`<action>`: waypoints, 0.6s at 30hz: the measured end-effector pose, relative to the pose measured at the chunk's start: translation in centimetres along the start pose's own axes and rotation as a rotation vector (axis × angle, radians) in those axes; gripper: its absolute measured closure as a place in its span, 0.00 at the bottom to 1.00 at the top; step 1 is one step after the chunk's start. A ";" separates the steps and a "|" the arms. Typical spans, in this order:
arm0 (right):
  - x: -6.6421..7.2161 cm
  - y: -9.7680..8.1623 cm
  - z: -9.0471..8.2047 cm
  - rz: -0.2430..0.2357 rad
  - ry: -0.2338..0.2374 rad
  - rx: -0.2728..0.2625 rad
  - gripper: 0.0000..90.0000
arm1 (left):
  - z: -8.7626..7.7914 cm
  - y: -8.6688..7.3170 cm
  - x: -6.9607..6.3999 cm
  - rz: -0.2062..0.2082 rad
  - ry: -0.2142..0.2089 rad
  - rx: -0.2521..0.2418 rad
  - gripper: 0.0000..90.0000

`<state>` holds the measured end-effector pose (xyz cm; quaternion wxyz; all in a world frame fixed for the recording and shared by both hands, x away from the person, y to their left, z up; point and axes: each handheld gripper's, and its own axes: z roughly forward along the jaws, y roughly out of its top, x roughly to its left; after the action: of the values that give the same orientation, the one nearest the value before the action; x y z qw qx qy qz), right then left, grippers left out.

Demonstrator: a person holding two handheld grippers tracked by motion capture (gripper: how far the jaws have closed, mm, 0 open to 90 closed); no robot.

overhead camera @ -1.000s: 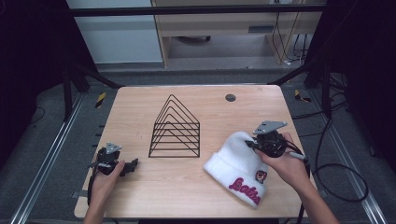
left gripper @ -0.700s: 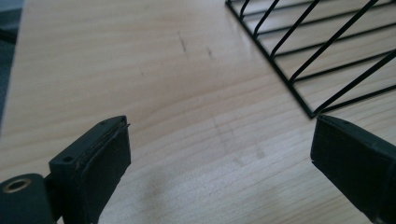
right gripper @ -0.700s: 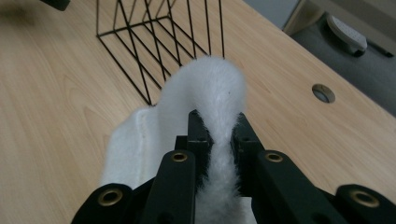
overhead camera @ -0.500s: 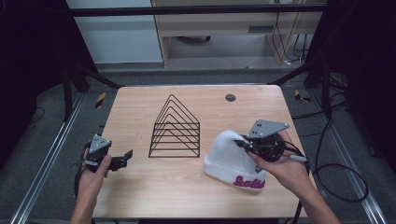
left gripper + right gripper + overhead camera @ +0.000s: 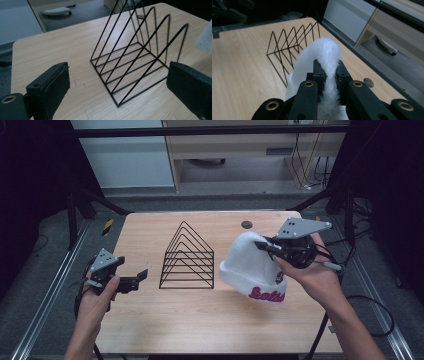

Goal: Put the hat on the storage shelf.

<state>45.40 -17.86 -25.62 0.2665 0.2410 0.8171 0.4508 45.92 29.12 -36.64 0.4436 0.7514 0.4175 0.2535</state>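
A white knit hat [image 5: 250, 267] with red lettering on its cuff hangs above the right half of the table, pinched at its crown by my right gripper [image 5: 267, 249]. In the right gripper view the jaws [image 5: 329, 72] are shut on a fold of the hat [image 5: 325, 52]. A black wire rack of triangular dividers [image 5: 187, 257] stands mid-table, just left of the hat. My left gripper [image 5: 139, 281] hovers left of the rack and points at it. Its jaws [image 5: 117, 87] stand wide open; they have just been closing a little, with nothing between them, and the rack [image 5: 135, 57] lies beyond.
The wooden table [image 5: 200, 320] has a small dark round grommet [image 5: 246, 225] near its far edge. Black frame posts stand at both far corners. Cables trail off the right side. A cabinet stands beyond the table.
Both hands have risen. The right gripper has lifted the hat off the table, so it now hangs from its crown. The left gripper has come up from the tabletop.
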 end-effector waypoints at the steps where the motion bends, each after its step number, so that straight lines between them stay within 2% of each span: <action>1: 0.0 0.0 0.0 0.000 0.000 0.000 0.92 | -0.1 0.3 -0.2 0.011 -0.005 -0.002 0.05; 5: -0.4 1.4 -0.2 0.007 -0.020 -0.037 0.92 | -0.3 2.1 -0.9 0.040 -0.033 -0.014 0.05; 8: -0.6 2.6 -0.3 0.010 -0.036 -0.060 0.92 | -0.3 3.2 -1.0 0.041 -0.044 -0.017 0.05; 18: -0.9 4.7 -0.2 0.013 -0.059 -0.103 0.92 | 0.0 4.7 -2.1 0.088 -0.073 -0.026 0.04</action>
<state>46.65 -16.28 -21.23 0.2995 0.2452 0.7830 0.4869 46.74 26.13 -32.51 0.4567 0.7720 0.3641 0.2507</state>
